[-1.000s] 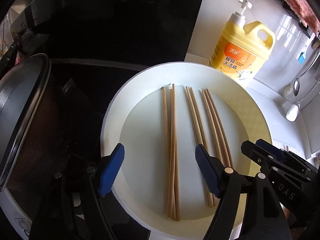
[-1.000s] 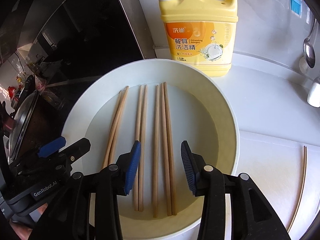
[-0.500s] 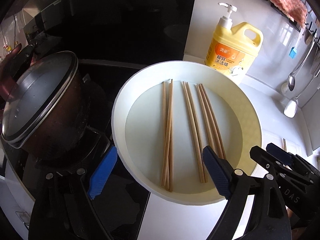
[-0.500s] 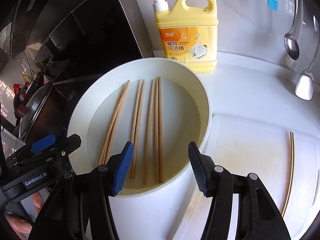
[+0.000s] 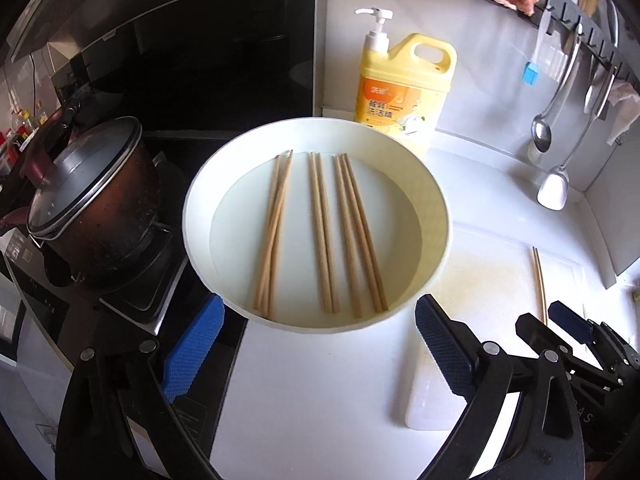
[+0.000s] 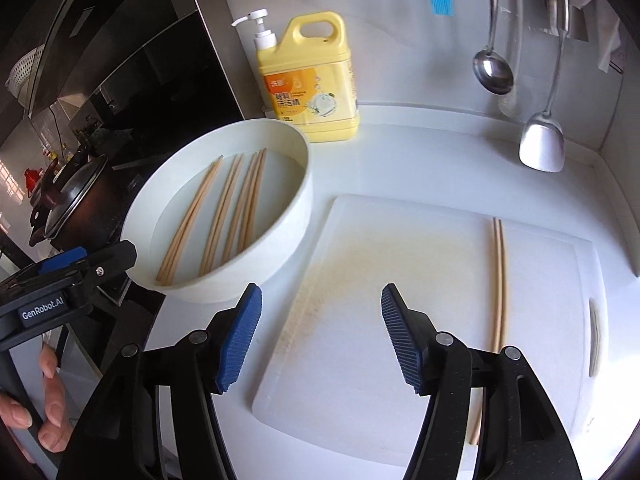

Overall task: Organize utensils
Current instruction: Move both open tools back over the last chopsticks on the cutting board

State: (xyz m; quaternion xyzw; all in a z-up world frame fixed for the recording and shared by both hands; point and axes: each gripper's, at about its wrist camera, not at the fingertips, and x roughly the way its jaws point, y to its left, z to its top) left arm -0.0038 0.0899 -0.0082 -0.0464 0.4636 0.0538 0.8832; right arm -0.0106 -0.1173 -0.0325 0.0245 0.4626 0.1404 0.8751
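Several wooden chopsticks [image 5: 320,232] lie side by side in a round white basin [image 5: 436,200]; they also show in the right wrist view [image 6: 224,212], in the basin [image 6: 296,216]. One more pair of chopsticks [image 6: 498,280] lies on the white cutting board [image 6: 360,320], also seen in the left wrist view [image 5: 538,280]. My left gripper [image 5: 316,354] is open and empty, held back from the basin's near rim. My right gripper [image 6: 320,334] is open and empty above the cutting board, left of the lone pair.
A yellow dish-soap jug [image 5: 404,88] stands behind the basin. A lidded dark pot [image 5: 88,200] sits on the black stove at left. A ladle [image 6: 492,68] and a spatula [image 6: 542,144] hang on the back wall at right.
Both grippers have pulled back and up from over the basin. The right one has swung right over the cutting board. Both sets of jaws have opened wider.
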